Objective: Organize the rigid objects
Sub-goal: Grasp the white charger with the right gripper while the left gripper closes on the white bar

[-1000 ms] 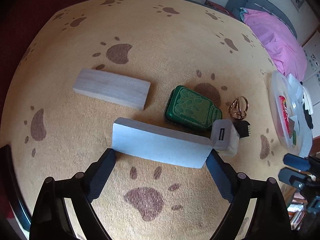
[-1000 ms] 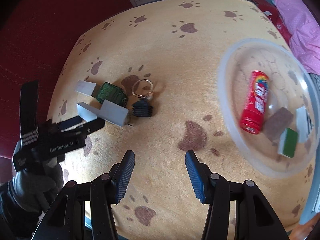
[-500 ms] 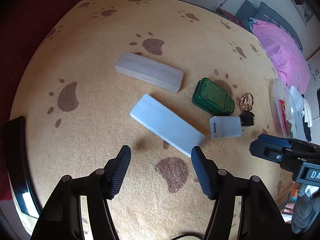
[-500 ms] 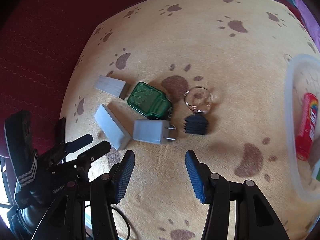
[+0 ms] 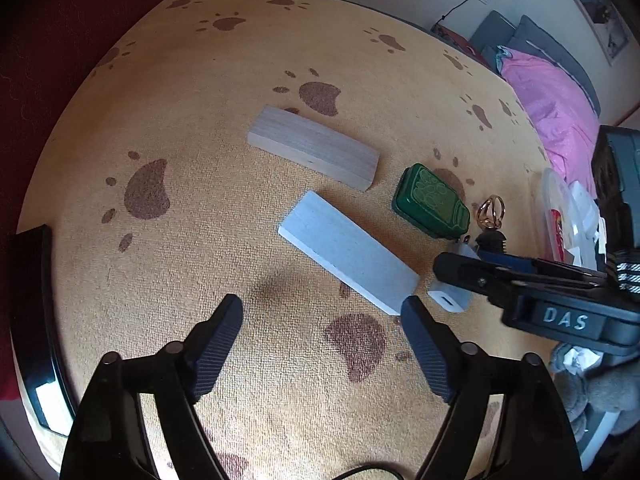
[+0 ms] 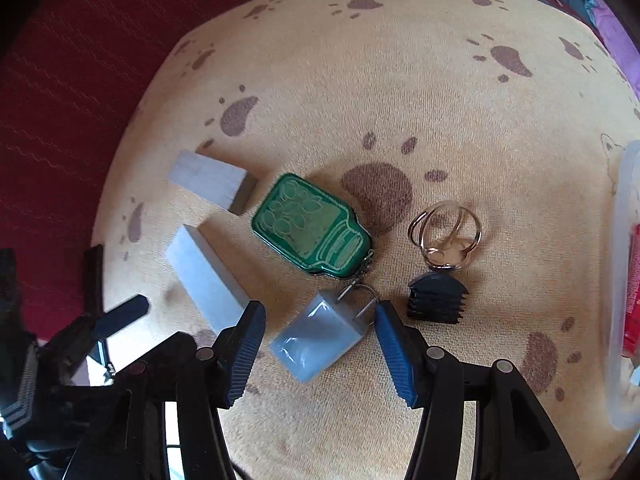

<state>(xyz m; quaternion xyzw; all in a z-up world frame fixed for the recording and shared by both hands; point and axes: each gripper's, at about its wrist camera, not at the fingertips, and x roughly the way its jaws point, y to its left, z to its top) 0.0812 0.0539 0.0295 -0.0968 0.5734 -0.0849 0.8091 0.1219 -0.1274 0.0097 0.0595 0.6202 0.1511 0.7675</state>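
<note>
- My right gripper (image 6: pixel 320 330) points steeply down at the white charger (image 6: pixel 320 338), which lies on the paw-print carpet (image 6: pixel 400 80) between my two blue pads. The jaws are opening, and neither pad presses on it yet.
- The charger lies slantwise, its metal prongs aimed away from me toward the green tin (image 6: pixel 310 226). I judge I should roll my wrist until the pads face its flat sides squarely, then lower and close.
- I want the pads on the body, not the prongs. A corner grip would likely let the smooth shell twist out.
- Hazards sit close: the black comb piece (image 6: pixel 436 298) just right of my right pad, and the nearer grey block (image 6: pixel 202 276) just beyond my left pad.
- My left gripper (image 5: pixel 322 340) hangs wide and empty, its jaws opening, with that grey block (image 5: pixel 348 258) just ahead. Keeping it clear of my right hand seems wise.
- The clear tub (image 6: pixel 628 280) at my far right looks like the destination.
</note>
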